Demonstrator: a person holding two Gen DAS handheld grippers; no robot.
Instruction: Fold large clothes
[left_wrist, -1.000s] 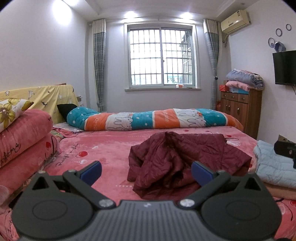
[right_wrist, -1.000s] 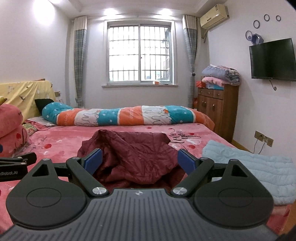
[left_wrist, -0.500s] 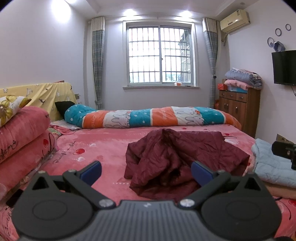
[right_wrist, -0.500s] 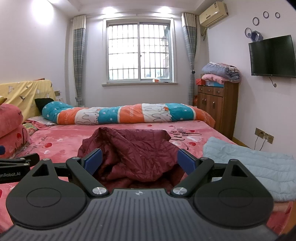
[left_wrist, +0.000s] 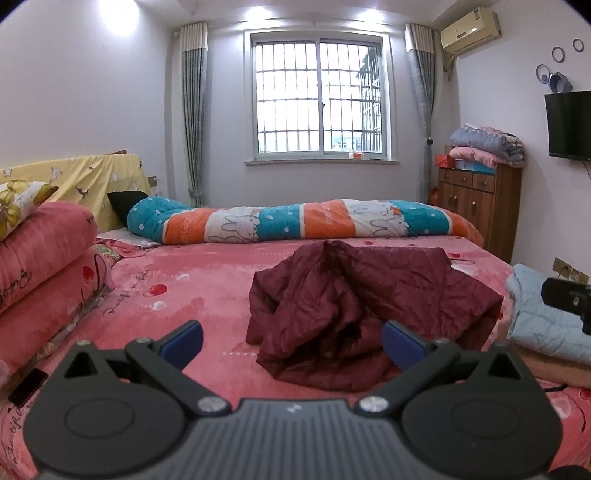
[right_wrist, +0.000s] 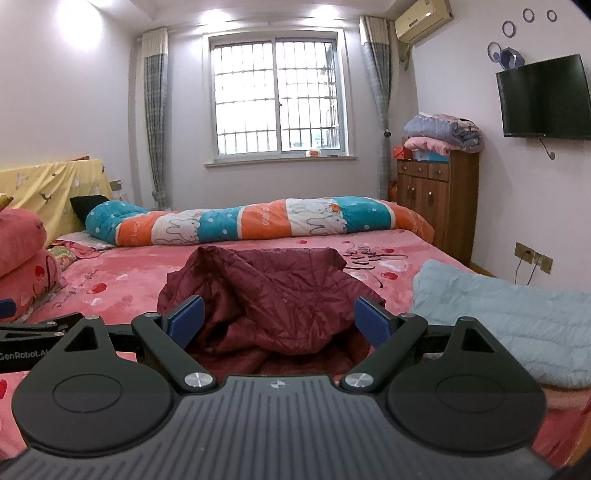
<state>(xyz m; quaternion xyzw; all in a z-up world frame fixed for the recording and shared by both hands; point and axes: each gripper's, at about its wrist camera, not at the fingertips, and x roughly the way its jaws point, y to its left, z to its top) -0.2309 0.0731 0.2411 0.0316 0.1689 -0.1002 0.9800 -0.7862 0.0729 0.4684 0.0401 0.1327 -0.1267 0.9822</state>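
A crumpled dark red padded jacket (left_wrist: 369, 299) lies in a heap in the middle of the pink bed (left_wrist: 192, 288); it also shows in the right wrist view (right_wrist: 273, 295). My left gripper (left_wrist: 291, 338) is open and empty, held short of the jacket's near edge. My right gripper (right_wrist: 277, 321) is open and empty, close in front of the jacket. The tip of the right gripper shows at the right edge of the left wrist view (left_wrist: 569, 301). The left gripper shows at the left edge of the right wrist view (right_wrist: 37, 332).
A rolled teal, orange and white quilt (left_wrist: 303, 221) lies across the far side of the bed. A light blue folded padded garment (right_wrist: 517, 317) lies at the bed's right. Pink pillows (left_wrist: 40, 258) are stacked at the left. A wooden cabinet (right_wrist: 436, 199) stands by the right wall.
Both grippers have drifted slightly, and the jacket sits a little lower and closer in both views. Both grippers stay open and empty. The jacket has not moved.
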